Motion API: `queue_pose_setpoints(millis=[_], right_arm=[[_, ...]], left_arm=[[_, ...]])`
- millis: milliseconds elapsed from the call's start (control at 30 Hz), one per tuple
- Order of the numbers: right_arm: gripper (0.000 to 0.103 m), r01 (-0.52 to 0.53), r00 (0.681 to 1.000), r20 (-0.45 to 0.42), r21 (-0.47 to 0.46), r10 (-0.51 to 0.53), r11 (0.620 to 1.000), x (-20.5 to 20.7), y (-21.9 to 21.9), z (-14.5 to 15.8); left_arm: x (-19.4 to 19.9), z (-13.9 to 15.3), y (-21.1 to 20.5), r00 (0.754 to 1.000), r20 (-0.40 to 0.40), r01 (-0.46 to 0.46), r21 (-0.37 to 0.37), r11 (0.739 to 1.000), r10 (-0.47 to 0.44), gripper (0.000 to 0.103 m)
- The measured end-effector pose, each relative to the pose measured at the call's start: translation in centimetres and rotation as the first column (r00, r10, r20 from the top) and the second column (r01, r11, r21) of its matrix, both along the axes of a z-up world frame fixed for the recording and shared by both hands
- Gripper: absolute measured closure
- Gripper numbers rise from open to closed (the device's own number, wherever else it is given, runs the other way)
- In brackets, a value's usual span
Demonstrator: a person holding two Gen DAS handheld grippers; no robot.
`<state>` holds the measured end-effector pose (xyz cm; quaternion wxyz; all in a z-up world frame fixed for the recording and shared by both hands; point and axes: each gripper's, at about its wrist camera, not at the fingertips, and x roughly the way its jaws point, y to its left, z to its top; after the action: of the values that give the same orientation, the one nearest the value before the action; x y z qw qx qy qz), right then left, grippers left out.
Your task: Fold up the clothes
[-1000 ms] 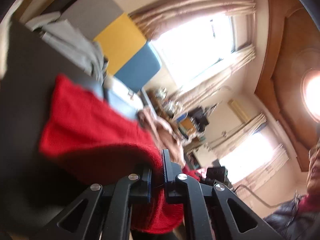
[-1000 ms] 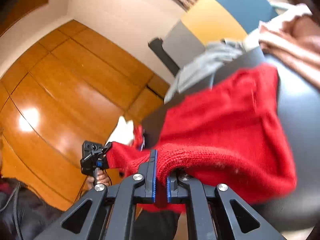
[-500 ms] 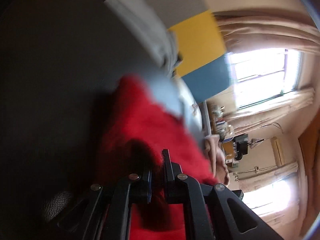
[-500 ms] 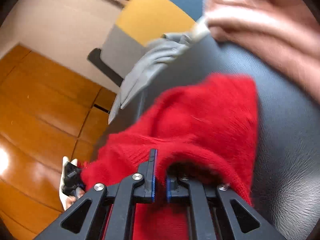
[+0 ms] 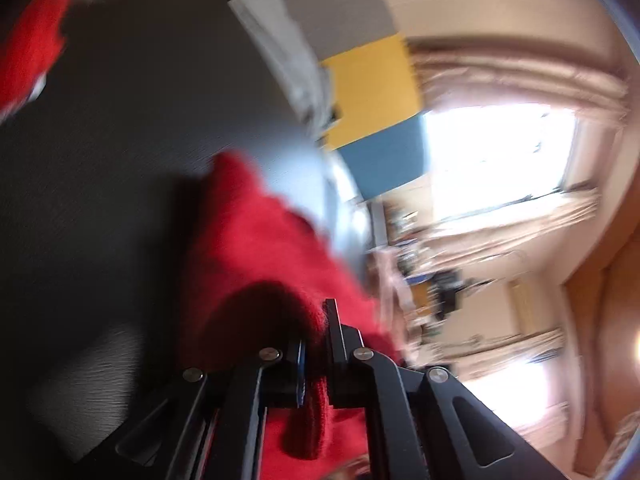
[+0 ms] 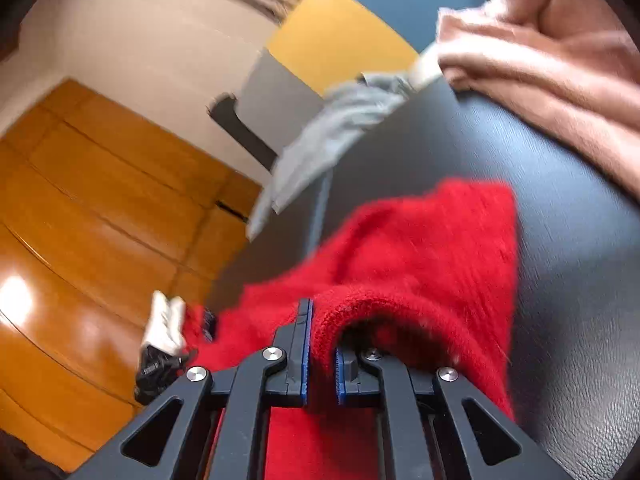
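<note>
The red sweater [image 6: 420, 256] lies on the black table [image 6: 580, 280], its length running away from the right gripper [image 6: 320, 360] to a far corner. It is fuzzy, ribbed knit. Both grippers' jaws are pinched on its near hem, the left gripper [image 5: 316, 352] included. A grey garment [image 6: 320, 148] and pink garment [image 6: 540, 60] lie beyond it.

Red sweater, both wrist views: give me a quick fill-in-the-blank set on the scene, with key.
1. Both grippers, left and right, are shut on the ____ sweater.
2. The sweater lies on a ____ leather-like surface.
3. The garment hanging over that surface's far edge is ____.
4. The bunched cloth at the right wrist view's top right is ____.

Missing words: red; black; grey; pink
</note>
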<state>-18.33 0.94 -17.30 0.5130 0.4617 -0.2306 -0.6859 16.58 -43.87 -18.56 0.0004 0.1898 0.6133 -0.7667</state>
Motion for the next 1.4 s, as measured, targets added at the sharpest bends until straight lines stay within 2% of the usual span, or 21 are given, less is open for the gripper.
queue_pose_setpoints(millis=[33,67,133,233,300,367,467,567,700,800,867,900,1000,1067,1100,1133,1200,1233,1267,1333,1400], right_arm=[[0.093,0.024,1.0,0.005,-0.013,-0.024,1.0,-0.5,0.0,0.1],[0.092,0.049,0.999,0.013,-0.025,-0.049,0.998,-1.0,0.0,0.2],[0.084,0.091,0.994,0.071,-0.03,-0.089,0.995,-1.9,0.2,-1.1],[0.084,0.129,0.983,0.14,-0.044,-0.122,0.991,-2.6,0.6,-2.9],[0.077,0.137,0.98,0.152,-0.062,-0.126,0.989,-2.6,1.2,-3.1],[0.054,0.126,0.986,0.118,-0.072,-0.117,0.989,-2.1,1.9,-2.1],[0.05,0.084,0.996,0.015,-0.062,-0.083,0.995,-0.8,2.5,0.5],[0.046,0.043,0.995,-0.089,-0.044,-0.047,0.998,0.4,3.1,3.0],[0.045,0.048,0.966,-0.258,0.127,-0.014,0.991,0.9,2.1,4.2],[0.045,0.071,0.926,-0.375,0.252,0.03,0.965,1.3,1.4,5.1],[0.045,0.093,0.894,-0.444,0.328,0.066,0.94,1.5,0.9,5.7],[0.045,0.095,0.89,-0.451,0.343,0.075,0.935,1.1,1.0,5.6],[0.045,0.087,0.881,-0.461,0.378,0.105,0.922,-0.2,-0.5,5.0],[0.046,0.072,0.877,-0.461,0.402,0.134,0.913,-0.9,-1.9,4.5],[0.047,0.07,0.872,-0.464,0.438,0.158,0.896,-1.1,-2.7,4.1],[0.048,0.08,0.867,-0.462,0.495,0.184,0.865,-1.3,-3.6,3.4],[0.07,0.06,0.867,-0.44,0.558,0.234,0.827,-1.4,-4.9,2.2],[0.09,0.063,0.851,-0.454,0.591,0.266,0.805,-0.9,-5.3,2.0],[0.094,0.069,0.833,-0.467,0.619,0.297,0.782,-0.3,-5.6,1.8],[0.094,0.108,0.789,-0.528,0.623,0.314,0.775,1.1,-5.2,2.7],[0.094,0.174,0.759,-0.585,0.604,0.284,0.778,1.5,-4.4,3.8]], left_arm=[[-0.3,0.4,-0.3,1.0,-0.022,-0.015,0.02,1.0,0.015,0.097],[-1.0,0.2,-0.8,0.999,-0.009,-0.033,0.042,0.999,0.033,0.096],[-2.8,-0.9,-2.0,0.996,0.062,-0.074,0.095,0.993,0.068,0.091],[-3.6,-2.9,-2.7,0.991,0.112,-0.092,0.196,0.976,0.071,0.086],[-3.3,-2.5,-2.7,0.99,0.123,-0.085,0.169,0.982,0.065,0.085],[-2.7,-1.5,-2.6,0.985,0.159,-0.075,0.075,0.994,0.062,0.083],[-1.7,0.0,-2.4,0.972,0.229,-0.032,-0.095,0.995,0.053,0.076],[-1.4,1.0,-1.7,0.946,0.319,0.031,-0.266,0.963,0.058,0.073],[-2.7,1.3,-1.0,0.944,0.329,0.101,-0.353,0.93,0.023,0.068],[-4.6,1.3,-0.6,0.941,0.338,0.144,-0.411,0.9,0.003,0.064],[-6.1,1.1,-0.6,0.931,0.364,0.179,-0.425,0.887,-0.014,0.064],[-6.8,0.8,-0.6,0.926,0.377,0.197,-0.424,0.884,-0.026,0.064],[-8.2,0.4,-0.1,0.912,0.403,0.257,-0.426,0.867,-0.073,0.066],[-8.2,0.6,0.9,0.904,0.417,0.297,-0.459,0.837,-0.092,0.078],[-8.3,0.6,1.3,0.899,0.428,0.306,-0.472,0.827,-0.088,0.091],[-8.3,0.6,1.5,0.898,0.432,0.303,-0.478,0.825,-0.08,0.097],[-7.3,0.9,1.6,0.912,0.406,0.263,-0.482,0.835,-0.053,0.098],[-6.4,1.3,1.7,0.922,0.387,0.235,-0.49,0.839,-0.031,0.098],[-5.4,1.7,1.9,0.931,0.365,0.204,-0.498,0.843,-0.009,0.098],[-2.7,2.7,2.2,0.951,0.306,0.125,-0.51,0.851,0.043,0.098],[-0.5,2.9,2.5,0.952,0.294,0.082,-0.52,0.85,0.088,0.098]])
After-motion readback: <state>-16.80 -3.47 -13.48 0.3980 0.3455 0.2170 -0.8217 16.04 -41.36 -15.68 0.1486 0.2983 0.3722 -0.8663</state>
